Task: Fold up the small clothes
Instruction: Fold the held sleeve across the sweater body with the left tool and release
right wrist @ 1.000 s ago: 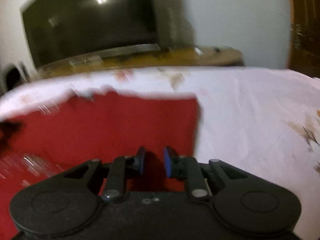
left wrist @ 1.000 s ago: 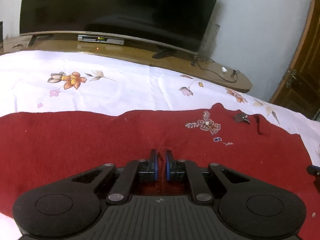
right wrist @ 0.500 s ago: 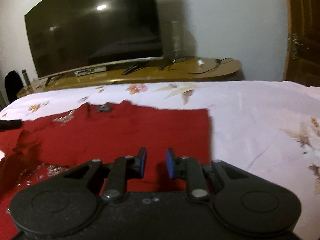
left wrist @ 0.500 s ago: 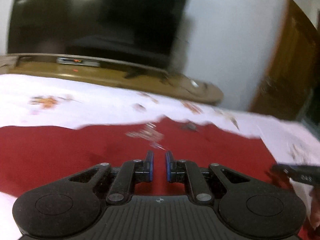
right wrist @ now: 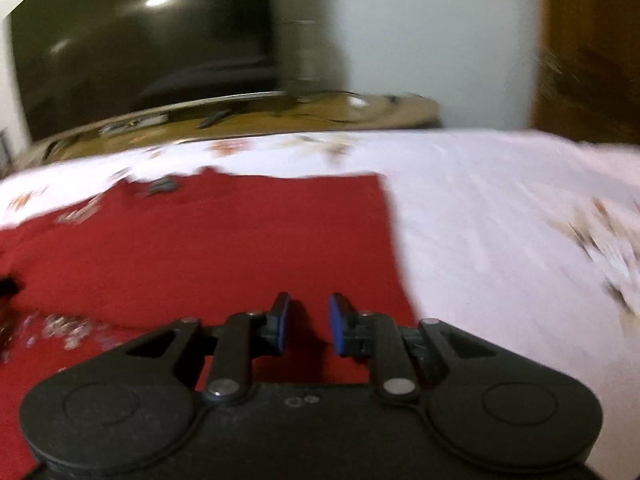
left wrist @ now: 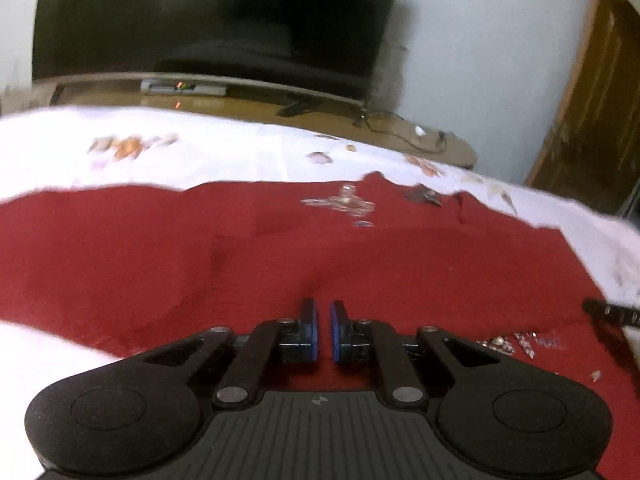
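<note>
A red embroidered garment (left wrist: 280, 256) lies spread on a white floral bedsheet (left wrist: 224, 152). It also shows in the right wrist view (right wrist: 224, 240), with its straight right edge near the middle. My left gripper (left wrist: 323, 332) hovers over the garment's near part, its blue pads almost together with a narrow gap and no cloth between them. My right gripper (right wrist: 308, 322) is slightly open and empty above the garment's near right corner. Silver beadwork (left wrist: 340, 202) sits near the far edge. Both views are motion-blurred.
A large dark TV (left wrist: 216, 24) stands on a wooden bench (left wrist: 248, 108) beyond the bed. A wooden door (left wrist: 600, 92) is at the right. The right gripper's tip (left wrist: 608, 314) pokes in at the right edge of the left wrist view.
Both grippers swung about over the garment, blurring the views. The right gripper's jaws opened a little wider. The left stays nearly closed with no cloth in it.
</note>
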Demonstrator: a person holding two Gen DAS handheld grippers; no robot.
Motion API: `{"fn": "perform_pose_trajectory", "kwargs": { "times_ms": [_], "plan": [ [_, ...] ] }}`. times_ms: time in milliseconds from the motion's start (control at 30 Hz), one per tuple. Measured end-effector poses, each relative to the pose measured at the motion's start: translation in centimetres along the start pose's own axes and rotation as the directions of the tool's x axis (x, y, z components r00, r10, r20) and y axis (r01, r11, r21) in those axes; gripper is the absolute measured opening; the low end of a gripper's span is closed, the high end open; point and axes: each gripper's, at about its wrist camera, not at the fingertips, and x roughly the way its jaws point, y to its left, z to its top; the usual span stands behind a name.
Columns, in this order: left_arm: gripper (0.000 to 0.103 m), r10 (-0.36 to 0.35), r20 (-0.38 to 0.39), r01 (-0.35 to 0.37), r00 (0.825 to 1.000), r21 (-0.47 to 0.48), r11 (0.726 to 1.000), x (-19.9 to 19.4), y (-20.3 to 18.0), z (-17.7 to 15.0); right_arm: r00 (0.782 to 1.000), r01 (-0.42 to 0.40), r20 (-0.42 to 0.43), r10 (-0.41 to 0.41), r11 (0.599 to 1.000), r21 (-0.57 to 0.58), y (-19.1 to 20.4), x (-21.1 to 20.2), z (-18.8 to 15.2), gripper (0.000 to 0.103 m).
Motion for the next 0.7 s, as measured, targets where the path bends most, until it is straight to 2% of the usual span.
{"fn": "perform_pose_trajectory", "kwargs": {
  "times_ms": [67,167,233,267,333,367,400,467,533,567,633,700],
  "plan": [
    [0.008,0.007,-0.010,-0.007,1.000,0.006,1.000,0.3,-0.2,0.1,1.000,-0.014,0.004,0.014,1.000,0.018,-0.4,0.1,-0.2,0.019],
    [0.008,0.004,0.007,-0.004,1.000,0.000,1.000,0.6,-0.2,-0.1,1.000,0.026,0.015,-0.026,1.000,-0.012,0.8,0.4,-0.2,0.023],
    [0.008,-0.032,0.006,0.032,0.999,-0.033,0.999,-0.6,0.7,0.1,0.999,0.040,0.029,-0.040,0.999,-0.012,1.2,0.3,-0.5,0.023],
    [0.009,-0.014,0.023,0.015,1.000,-0.040,0.999,-1.7,1.2,0.2,0.999,0.035,0.041,-0.035,0.999,0.006,1.0,-0.1,-0.4,0.023],
    [0.031,0.062,0.073,-0.059,0.995,-0.040,0.997,-4.2,3.1,0.1,0.995,0.010,0.095,-0.014,0.999,0.047,0.5,-1.9,-0.4,0.031],
    [0.062,0.079,0.099,-0.073,0.992,-0.066,0.995,-5.8,4.9,-0.3,0.992,0.008,0.127,-0.015,0.999,0.051,0.2,-3.0,-0.6,0.032],
    [0.069,0.097,0.129,-0.084,0.987,-0.104,0.991,-7.2,6.8,-0.7,0.991,0.012,0.135,-0.020,0.998,0.055,-0.1,-3.8,-0.7,0.034],
    [0.069,0.151,0.133,-0.123,0.980,-0.202,0.972,-9.6,11.6,-1.4,0.992,0.025,0.123,-0.034,0.997,0.078,-1.0,-4.9,-1.3,0.034],
    [0.069,0.219,0.107,-0.177,0.970,-0.312,0.934,-11.0,16.2,-2.1,0.994,0.036,0.097,-0.047,0.994,0.108,-1.7,-5.5,-2.0,0.034],
    [0.069,0.245,0.099,-0.190,0.965,-0.383,0.904,-11.7,18.6,-2.6,0.995,0.042,0.081,-0.053,0.990,0.131,-2.0,-5.8,-2.6,0.034],
    [0.064,0.264,0.096,-0.174,0.960,-0.536,0.826,-12.9,23.2,-3.7,0.997,0.051,0.055,-0.061,0.984,0.171,-2.2,-6.2,-3.4,0.036],
    [0.040,0.226,0.138,-0.079,0.964,-0.666,0.742,-13.5,27.0,-5.0,0.997,0.056,0.045,-0.066,0.979,0.198,-1.9,-6.7,-4.0,0.036]
  ]
}}
